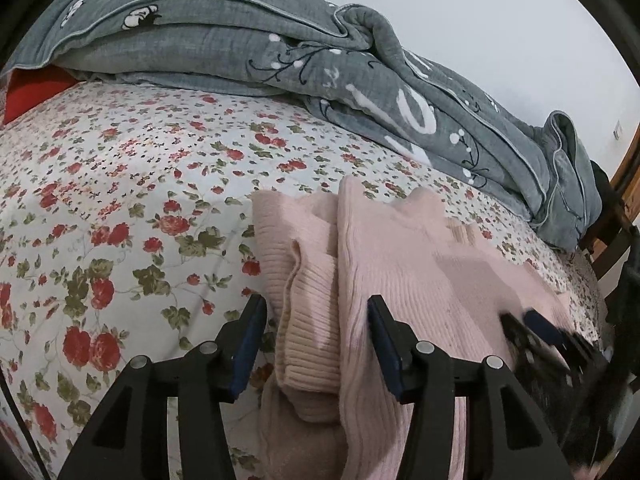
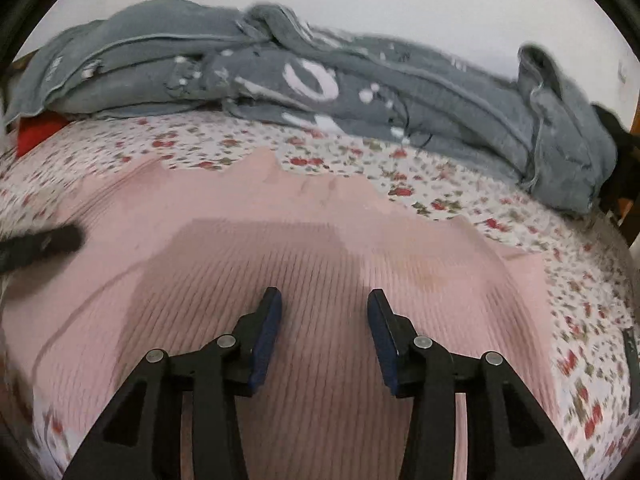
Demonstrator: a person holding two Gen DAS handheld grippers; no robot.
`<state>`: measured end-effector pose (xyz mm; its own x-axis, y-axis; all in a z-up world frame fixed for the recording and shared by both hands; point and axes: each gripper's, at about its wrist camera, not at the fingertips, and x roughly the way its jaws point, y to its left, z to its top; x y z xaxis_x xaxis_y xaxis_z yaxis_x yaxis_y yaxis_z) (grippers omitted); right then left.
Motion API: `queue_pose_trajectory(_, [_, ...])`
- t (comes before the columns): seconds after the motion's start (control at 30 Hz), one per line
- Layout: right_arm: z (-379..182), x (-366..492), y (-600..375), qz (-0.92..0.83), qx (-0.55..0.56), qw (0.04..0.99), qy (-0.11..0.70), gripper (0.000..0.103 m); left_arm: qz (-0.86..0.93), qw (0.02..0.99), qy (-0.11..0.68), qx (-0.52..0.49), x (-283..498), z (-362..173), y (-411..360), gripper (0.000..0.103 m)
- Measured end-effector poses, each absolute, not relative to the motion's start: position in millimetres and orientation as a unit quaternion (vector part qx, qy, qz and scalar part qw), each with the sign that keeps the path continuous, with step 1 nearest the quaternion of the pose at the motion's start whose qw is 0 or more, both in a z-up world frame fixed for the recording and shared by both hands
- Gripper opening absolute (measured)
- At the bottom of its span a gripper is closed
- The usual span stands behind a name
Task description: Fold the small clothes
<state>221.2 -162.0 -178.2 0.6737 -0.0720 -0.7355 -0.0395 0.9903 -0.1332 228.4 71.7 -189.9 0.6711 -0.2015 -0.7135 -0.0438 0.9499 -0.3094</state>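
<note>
Two hand-held grippers are over one pink sweater on the bed.

From the left wrist view, the left hand-held gripper (image 1: 316,312) points down at the sweater (image 1: 404,264), which lies on the floral sheet (image 1: 120,184). Its jaws stand partly apart with nothing pinched. Between and just beyond them sits the ribbed cuff (image 1: 308,320) of a sleeve folded in over the body; the left blue pad (image 1: 250,344) hangs over the sheet just beside that cuff, and the right pad is over the knit. I cannot tell whether either pad touches the cloth. To the right, low over the sweater's body, the right hand-held gripper (image 1: 536,328) shows as a dark blur. A grey quilt (image 1: 280,40) is bunched along the far side of the bed, with a red thing (image 1: 36,92) poking out beneath its left end.

From the right wrist view, which is smeared, the right hand-held gripper (image 2: 324,300) hangs over the middle of the sweater (image 2: 320,220), jaws partly apart and empty, ribbed knit filling the gap between them and spreading out on both sides. The sweater's far edge lies short of the quilt (image 2: 400,92), with a strip of sheet (image 2: 460,200) between. At the left edge a dark finger of the left hand-held gripper (image 2: 44,244) reaches over the sweater's side.
</note>
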Motion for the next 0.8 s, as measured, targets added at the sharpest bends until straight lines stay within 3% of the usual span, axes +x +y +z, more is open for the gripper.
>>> queue_pose_trajectory(0.13, [-179.0, 252.4, -163.2, -0.015, -0.05, 0.9, 0.434, 0.044, -0.044, 0.899, 0.408, -0.155, 232.4, -192.0, 72.0, 0.051])
queue_pose_trajectory(0.47, [-177.4, 164.6, -152.6, -0.011, -0.083, 0.917, 0.391, 0.044, -0.089, 0.878, 0.431, -0.186, 235.9, -201.3, 70.9, 0.06])
queue_pose_trajectory(0.8, [-193.6, 136.0, -155.8, -0.007, -0.07, 0.933, 0.354, 0.044, -0.08, 0.891, 0.417, -0.163, 235.0, -210.2, 60.0, 0.064])
